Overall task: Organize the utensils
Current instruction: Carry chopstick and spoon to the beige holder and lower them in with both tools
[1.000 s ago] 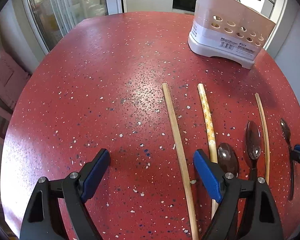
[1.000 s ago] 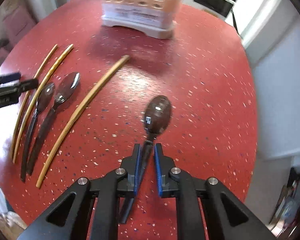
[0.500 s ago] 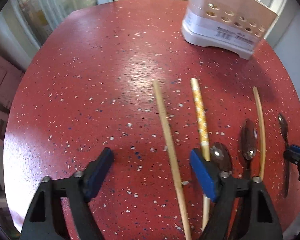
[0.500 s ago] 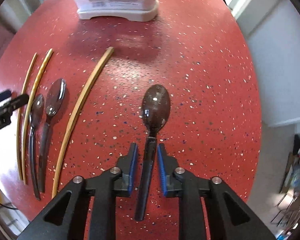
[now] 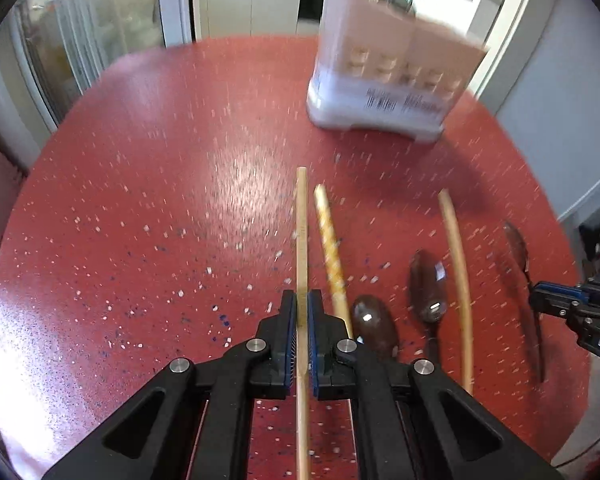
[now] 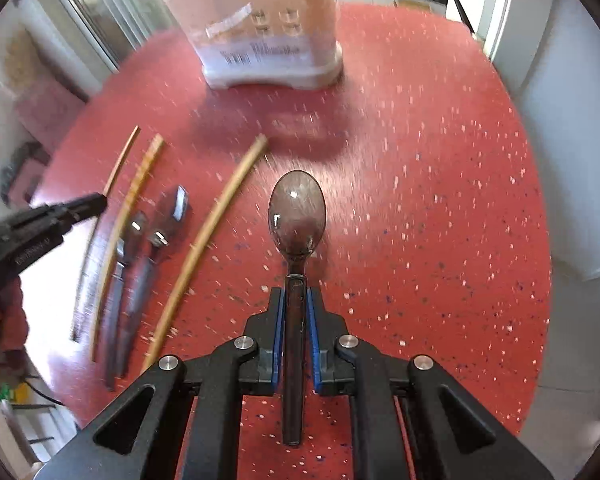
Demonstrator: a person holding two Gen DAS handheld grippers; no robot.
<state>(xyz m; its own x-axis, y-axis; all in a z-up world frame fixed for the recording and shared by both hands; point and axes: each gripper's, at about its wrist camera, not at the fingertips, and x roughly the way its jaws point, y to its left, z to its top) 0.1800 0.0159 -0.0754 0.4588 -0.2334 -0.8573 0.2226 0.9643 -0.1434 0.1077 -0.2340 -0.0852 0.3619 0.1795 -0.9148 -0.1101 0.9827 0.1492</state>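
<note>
My left gripper (image 5: 299,312) is shut on a plain wooden chopstick (image 5: 301,236) that points toward the white and beige utensil holder (image 5: 388,80) at the table's far side. A patterned chopstick (image 5: 330,240), two dark spoons (image 5: 426,284) and another chopstick (image 5: 458,272) lie to its right. My right gripper (image 6: 296,300) is shut on the handle of a dark spoon (image 6: 297,212), bowl forward, above the table. The holder (image 6: 268,36) stands ahead of it.
The red speckled round table (image 5: 160,200) carries everything. The right gripper shows at the right edge of the left wrist view (image 5: 568,308). The left gripper shows at the left of the right wrist view (image 6: 44,228). Glass doors and an oven stand behind the table.
My left gripper has closed on the plain chopstick, having been open around it. My right gripper has lifted the dark spoon and tilted up toward the holder.
</note>
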